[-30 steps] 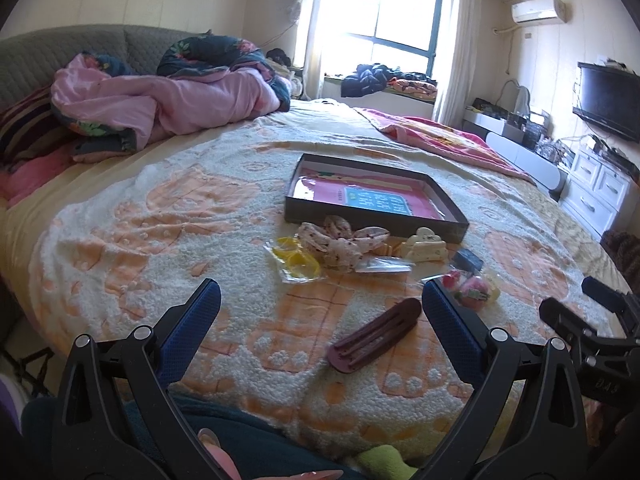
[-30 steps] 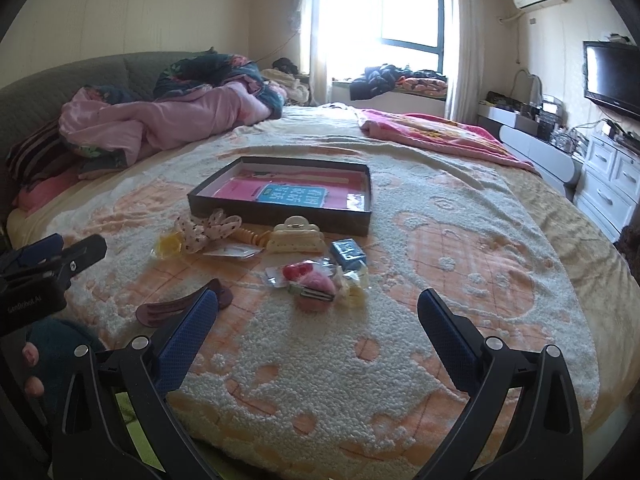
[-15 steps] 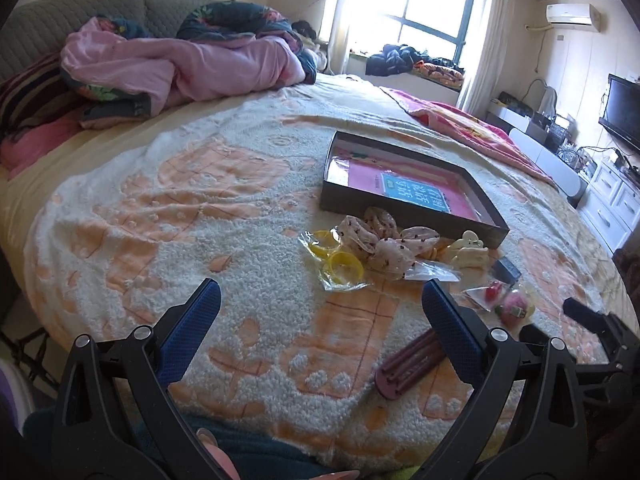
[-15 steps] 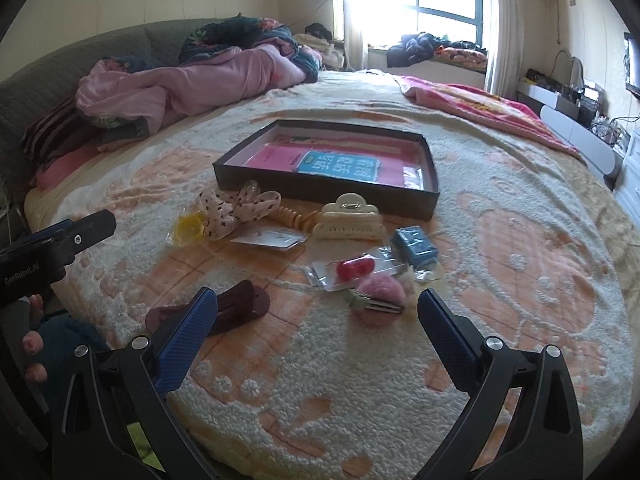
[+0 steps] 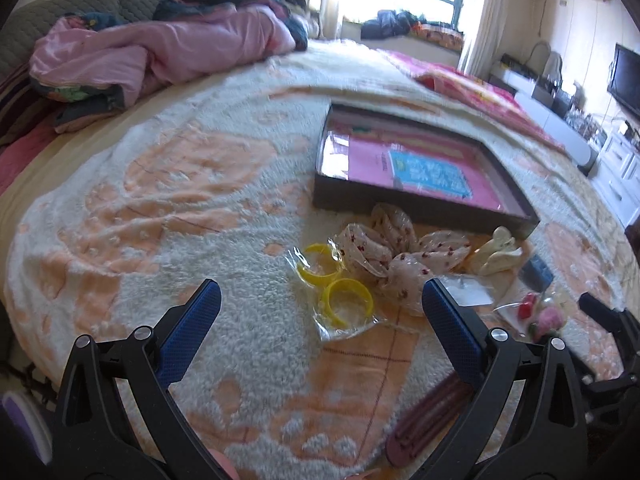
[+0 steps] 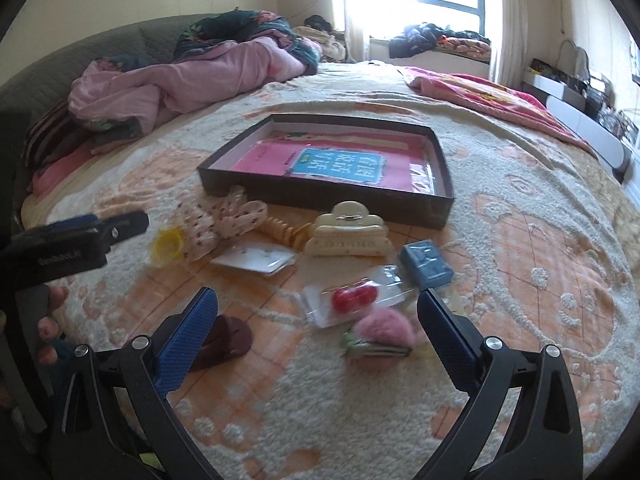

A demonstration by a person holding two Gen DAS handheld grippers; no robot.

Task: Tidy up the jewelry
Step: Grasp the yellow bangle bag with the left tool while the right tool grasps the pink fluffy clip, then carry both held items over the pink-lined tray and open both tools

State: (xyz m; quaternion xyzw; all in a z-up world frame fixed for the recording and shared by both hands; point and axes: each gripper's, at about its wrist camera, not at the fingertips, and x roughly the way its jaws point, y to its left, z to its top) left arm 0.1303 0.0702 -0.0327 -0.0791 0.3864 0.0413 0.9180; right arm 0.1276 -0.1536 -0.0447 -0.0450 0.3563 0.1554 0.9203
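A dark shallow box (image 5: 420, 204) (image 6: 304, 196) with a pink and blue sheet inside lies on the bed. In front of it are loose items: a bag of yellow bangles (image 5: 340, 296), a dotted fabric bow (image 5: 392, 252) (image 6: 220, 224), a cream claw clip (image 6: 346, 236), a blue box (image 6: 426, 264), a red clip in a packet (image 6: 354, 298), a pink pompom clip (image 6: 384, 334) and a maroon hair clip (image 5: 432, 416) (image 6: 224, 340). My left gripper (image 5: 320, 316) is open just short of the bangles. My right gripper (image 6: 316, 322) is open around the red clip and the pompom.
The items lie on a cream and orange blanket (image 5: 180, 216). A pink quilt (image 6: 180, 76) is heaped at the head of the bed. A red blanket (image 6: 488, 92) lies at the far right. White furniture (image 5: 616, 160) stands beyond the bed's right edge.
Both grippers have moved forward and lower toward the items. The left one has swung left to face the bangles; the right one now frames the red clip and pompom.
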